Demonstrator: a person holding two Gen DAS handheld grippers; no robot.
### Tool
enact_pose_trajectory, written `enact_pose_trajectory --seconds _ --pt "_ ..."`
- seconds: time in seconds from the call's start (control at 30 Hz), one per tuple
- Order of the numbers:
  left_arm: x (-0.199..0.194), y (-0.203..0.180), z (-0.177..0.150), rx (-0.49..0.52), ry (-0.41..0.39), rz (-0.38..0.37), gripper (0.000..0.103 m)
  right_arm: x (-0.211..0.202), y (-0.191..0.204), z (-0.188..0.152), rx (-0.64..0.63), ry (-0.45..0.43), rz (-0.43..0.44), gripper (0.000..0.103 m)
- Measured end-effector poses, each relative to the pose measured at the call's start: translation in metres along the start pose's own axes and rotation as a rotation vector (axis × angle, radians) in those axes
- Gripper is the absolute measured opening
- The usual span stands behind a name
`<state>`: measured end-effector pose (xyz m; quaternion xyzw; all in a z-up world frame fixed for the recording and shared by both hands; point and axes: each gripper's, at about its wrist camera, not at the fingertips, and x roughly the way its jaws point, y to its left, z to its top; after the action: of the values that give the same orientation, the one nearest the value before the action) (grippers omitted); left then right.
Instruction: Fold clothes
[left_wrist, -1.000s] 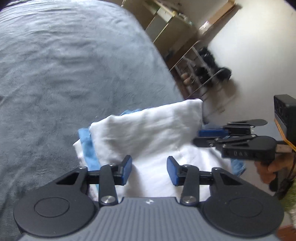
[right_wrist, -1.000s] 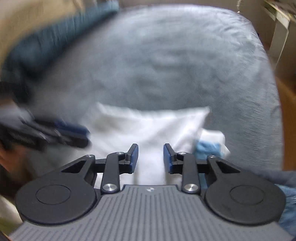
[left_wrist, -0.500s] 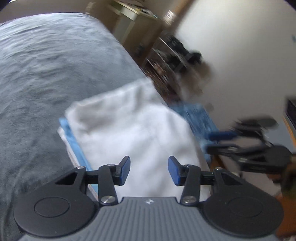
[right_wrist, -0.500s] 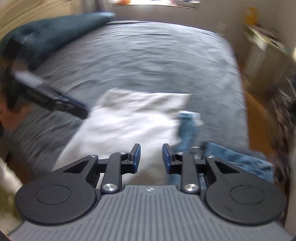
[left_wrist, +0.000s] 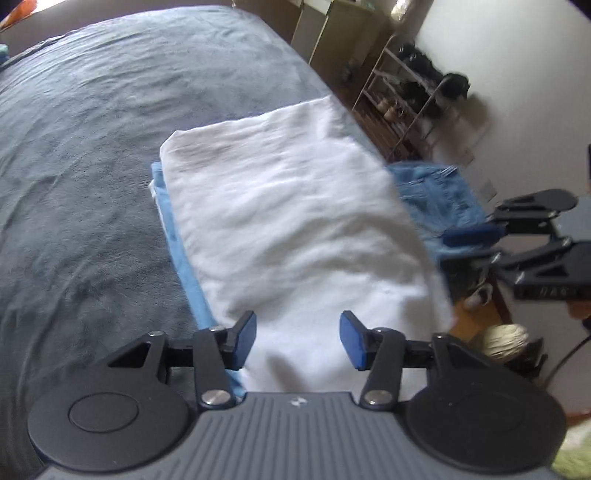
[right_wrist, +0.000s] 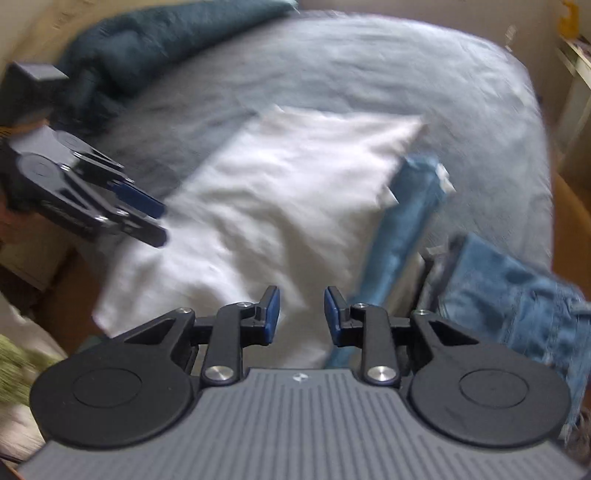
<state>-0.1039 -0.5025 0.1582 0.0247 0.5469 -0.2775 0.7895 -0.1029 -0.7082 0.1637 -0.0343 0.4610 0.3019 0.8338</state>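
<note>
Looking down past both grippers, we are seeing a folded white garment lying flat near the corner of a bed covered with a grey blanket. It is resting on a light blue garment whose edge is showing along one side. Our left gripper is hovering over the near end of the white garment, its fingers opening to a middling gap with nothing between them. Our right gripper is hanging over the same garment, its fingers standing narrowly apart and holding nothing. Blue jeans are lying crumpled at the bed's edge beside the stack. A dark teal blanket is bunched at the far side of the bed. A shoe rack is standing against the wall.
</note>
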Motion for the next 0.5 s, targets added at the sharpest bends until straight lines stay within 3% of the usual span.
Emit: enact_pose_trajectory --seconds 0.07,0.13,0.2,0.3,0.43,0.5 --pt "-0.004 -0.016 -0.01 0.008 0.01 -0.019 0.06 -0.003 0.013 -0.002 -0.043 -0.006 0.088 0.026" --pt "0.01 -0.035 -0.025 0.035 0.053 0.003 0.062 0.008 0.028 -0.014 -0.093 0.04 0.141 0.026" --pt "0.023 -0.049 -0.038 0.055 0.087 0.044 0.06 0.031 0.035 -0.026 -0.143 0.137 0.09 0.026" --pt "0.028 -0.056 -0.051 0.04 0.08 0.1 0.059 0.048 0.039 -0.04 -0.208 0.251 -0.081 0.026" --pt "-0.001 -0.053 -0.054 -0.044 -0.004 0.106 0.061 0.021 0.033 -0.035 -0.037 0.23 -0.072 0.03" --pt "-0.02 -0.052 -0.055 -0.08 -0.069 0.129 0.068 0.01 0.033 -0.035 0.069 0.226 -0.1 0.033"
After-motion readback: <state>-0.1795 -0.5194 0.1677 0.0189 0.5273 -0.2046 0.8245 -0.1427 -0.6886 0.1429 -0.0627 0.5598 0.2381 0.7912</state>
